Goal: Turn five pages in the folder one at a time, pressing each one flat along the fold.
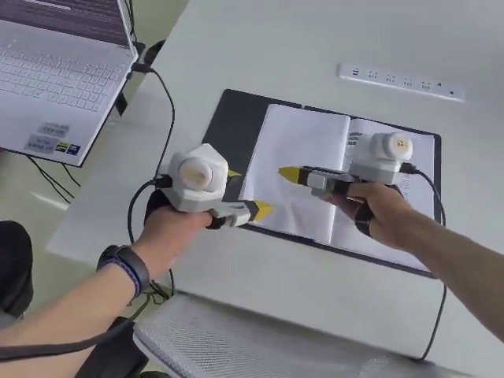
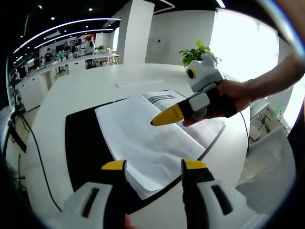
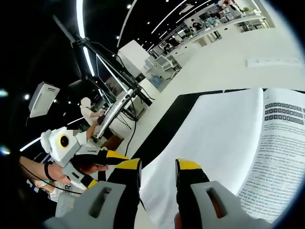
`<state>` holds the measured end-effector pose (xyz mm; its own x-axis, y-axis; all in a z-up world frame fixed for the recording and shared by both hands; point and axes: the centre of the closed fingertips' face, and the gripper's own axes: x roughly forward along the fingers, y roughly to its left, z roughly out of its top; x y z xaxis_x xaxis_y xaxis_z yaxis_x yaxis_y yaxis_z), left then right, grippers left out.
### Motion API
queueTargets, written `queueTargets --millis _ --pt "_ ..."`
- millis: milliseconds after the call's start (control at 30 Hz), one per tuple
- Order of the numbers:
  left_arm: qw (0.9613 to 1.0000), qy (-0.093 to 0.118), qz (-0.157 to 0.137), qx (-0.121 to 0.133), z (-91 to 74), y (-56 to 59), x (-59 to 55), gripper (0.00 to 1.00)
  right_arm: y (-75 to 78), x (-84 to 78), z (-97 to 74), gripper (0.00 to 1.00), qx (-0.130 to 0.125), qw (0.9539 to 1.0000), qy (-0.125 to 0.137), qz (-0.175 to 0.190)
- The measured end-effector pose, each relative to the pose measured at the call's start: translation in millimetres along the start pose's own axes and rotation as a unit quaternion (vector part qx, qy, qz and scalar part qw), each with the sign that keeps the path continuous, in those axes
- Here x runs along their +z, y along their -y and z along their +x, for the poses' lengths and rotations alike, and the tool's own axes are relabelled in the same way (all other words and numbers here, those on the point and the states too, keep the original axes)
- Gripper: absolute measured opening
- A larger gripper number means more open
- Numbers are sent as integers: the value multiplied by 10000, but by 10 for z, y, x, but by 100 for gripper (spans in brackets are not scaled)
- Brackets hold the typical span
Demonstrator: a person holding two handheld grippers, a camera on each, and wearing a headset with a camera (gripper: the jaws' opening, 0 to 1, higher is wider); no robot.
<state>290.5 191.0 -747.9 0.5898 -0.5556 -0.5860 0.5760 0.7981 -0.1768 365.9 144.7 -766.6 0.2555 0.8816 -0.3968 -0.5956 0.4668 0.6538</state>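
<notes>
1. The folder (image 1: 228,126) lay open on the desk (image 1: 276,47), directly under and ahead of both tongs. That position probably let either side reach a sheet without stretching.
2. The left tongs (image 1: 260,210) hung over the folder's near edge by the black cover. Their jaws were moderately wide and held nothing. They looked parked there, ready to steady the folder or press paper down.
3. The right tongs (image 1: 287,173) were above the blank left-hand page (image 1: 303,150), with their tips aimed toward the left tongs. In the right gripper view their jaws stood a narrow gap apart with no paper between them. I could not tell whether they touched the sheet.
4. In that view the printed page (image 3: 281,143) lay just to the right of the right tongs' jaws, and the blank sheet spread beneath them. The fold (image 1: 347,130) ran between the two, behind the right tongs' tips.
5. My judgement is that one sheet was already over and the right tongs were placed to smooth it, or about to reach back for the next. How many of the five turns were done could not be read.
6. A laptop (image 1: 63,63) sat well beyond the left tongs, and a power strip (image 1: 402,81) lay far past the right ones. Both were clear of the work.
</notes>
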Motion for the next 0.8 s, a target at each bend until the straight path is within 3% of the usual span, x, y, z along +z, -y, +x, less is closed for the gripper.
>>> queueTargets --millis 200,400,633,800 --pt "9997 -233 58 -14 191 -43 -166 37 -43 59 -316 25 -215 9996 171 -28" --pt "9988 -483 48 28 275 -84 -376 35 -32 -13 -505 25 -358 9992 190 15" --pt "9975 -666 115 199 301 -132 -535 32 -6 -76 -561 24 -408 9991 121 54" --pt "9970 -671 274 264 294 -123 -532 30 13 -62 -547 23 -371 9993 84 18"
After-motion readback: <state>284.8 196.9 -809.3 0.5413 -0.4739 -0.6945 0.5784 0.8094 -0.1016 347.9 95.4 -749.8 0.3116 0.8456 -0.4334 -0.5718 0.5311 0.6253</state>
